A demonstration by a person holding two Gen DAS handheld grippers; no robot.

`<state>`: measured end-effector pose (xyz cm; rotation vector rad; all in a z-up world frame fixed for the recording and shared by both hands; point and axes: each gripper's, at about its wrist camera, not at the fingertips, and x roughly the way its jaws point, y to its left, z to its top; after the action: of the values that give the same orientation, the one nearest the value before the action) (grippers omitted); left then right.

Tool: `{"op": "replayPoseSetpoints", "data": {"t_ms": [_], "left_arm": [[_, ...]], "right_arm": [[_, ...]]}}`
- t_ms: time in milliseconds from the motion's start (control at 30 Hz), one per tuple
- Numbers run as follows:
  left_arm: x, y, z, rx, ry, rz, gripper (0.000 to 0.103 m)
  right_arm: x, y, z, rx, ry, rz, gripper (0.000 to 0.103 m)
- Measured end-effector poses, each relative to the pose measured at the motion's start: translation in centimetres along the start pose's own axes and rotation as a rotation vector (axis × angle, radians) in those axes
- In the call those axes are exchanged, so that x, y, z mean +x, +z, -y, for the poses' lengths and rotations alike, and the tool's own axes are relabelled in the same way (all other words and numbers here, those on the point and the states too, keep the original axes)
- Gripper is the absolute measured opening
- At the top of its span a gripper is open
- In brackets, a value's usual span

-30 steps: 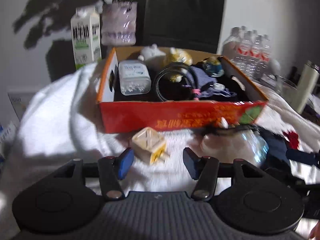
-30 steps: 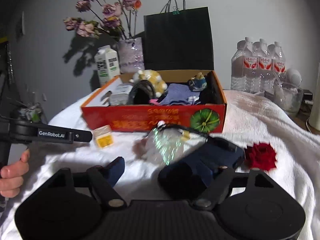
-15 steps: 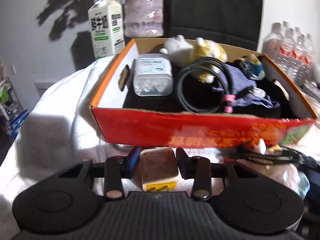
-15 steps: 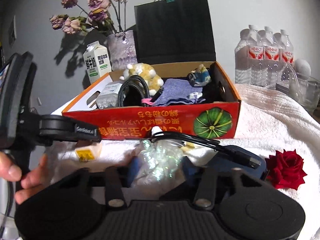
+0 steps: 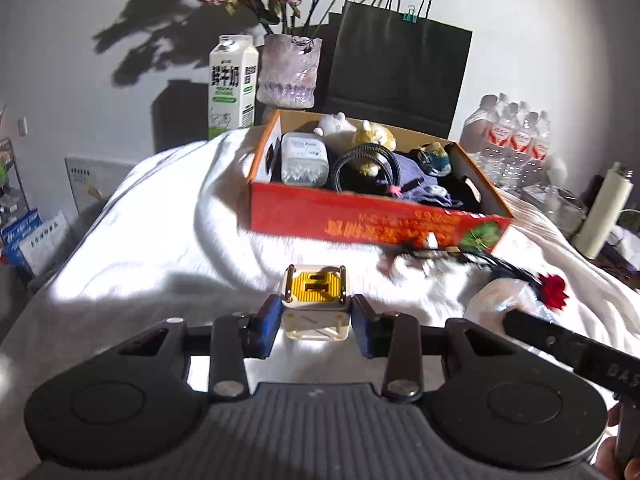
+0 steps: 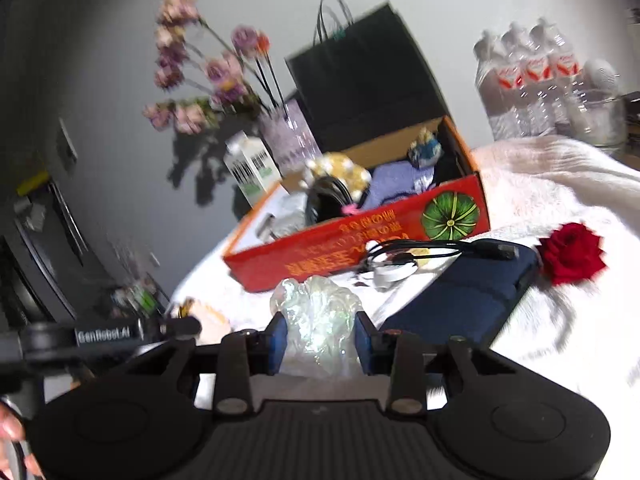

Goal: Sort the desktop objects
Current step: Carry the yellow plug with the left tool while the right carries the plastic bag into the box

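In the left wrist view my left gripper (image 5: 315, 322) is shut on a cream charger plug (image 5: 316, 286) with a yellow face, held just above the white cloth. Beyond it stands the red cardboard box (image 5: 360, 220), filled with a cable coil, plush toys and cloth. The right wrist view is tilted. There my right gripper (image 6: 320, 336) has its jaws closing on a crumpled clear plastic bag (image 6: 316, 312), and both blue pads press on it. A navy pouch (image 6: 460, 300) with a black cable (image 6: 420, 248) on it and a red rose (image 6: 572, 252) lie to its right.
Behind the box stand a milk carton (image 5: 232, 84), a glass vase of flowers (image 5: 288, 72) and a black paper bag (image 5: 400, 64). Water bottles (image 5: 512, 136) and a white flask (image 5: 604, 216) are at the right. The cloth drops off at the left table edge.
The left gripper closed on the charger plug and drew back from the box with it. The right gripper closed around the plastic bag and rolled, tilting its view.
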<state>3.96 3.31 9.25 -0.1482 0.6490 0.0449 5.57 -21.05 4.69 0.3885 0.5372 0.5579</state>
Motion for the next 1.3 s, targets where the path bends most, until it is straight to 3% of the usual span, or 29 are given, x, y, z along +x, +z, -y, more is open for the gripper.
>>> {"op": "replayPoseSetpoints", "data": {"t_ms": [133, 433, 533, 667, 800, 1033, 1167, 1300], "left_arm": [[-2.8, -1.8, -0.1, -0.008, 0.031, 0.006, 0.038], [-7.3, -3.3, 0.1, 0.012, -0.006, 0.062, 0.038], [-7.7, -2.4, -0.6, -0.005, -0.041, 0.073, 0.038], [-6.5, 1.9, -2.1, -0.029, -0.073, 0.078, 0.038], [-4.7, 6.4, -2.2, -0.002, -0.068, 0.104, 0.038], [0.7, 12.8, -3.3, -0.039, -0.111, 0.06, 0.038], [5.9, 15.9, -2.8, -0.021, -0.124, -0.03, 0.039], [12.2, 17.6, -1.4, -0.012, -0.07, -0.15, 0.039]], "right_arm": [[-3.9, -2.1, -1.4, -0.009, -0.004, 0.023, 0.034], [-8.3, -4.7, -5.0, -0.1, -0.022, 0.054, 0.034], [-9.0, -4.4, -5.5, -0.099, -0.004, 0.07, 0.034], [-8.6, -3.1, -5.3, -0.074, 0.03, 0.059, 0.034], [-7.4, 0.2, -4.8, -0.05, 0.064, 0.082, 0.034], [-2.7, 7.5, -4.7, -0.092, 0.049, 0.113, 0.034], [2.3, 11.9, -4.6, -0.096, 0.082, 0.064, 0.034], [9.9, 14.8, -2.9, 0.02, 0.083, -0.058, 0.034]]}}
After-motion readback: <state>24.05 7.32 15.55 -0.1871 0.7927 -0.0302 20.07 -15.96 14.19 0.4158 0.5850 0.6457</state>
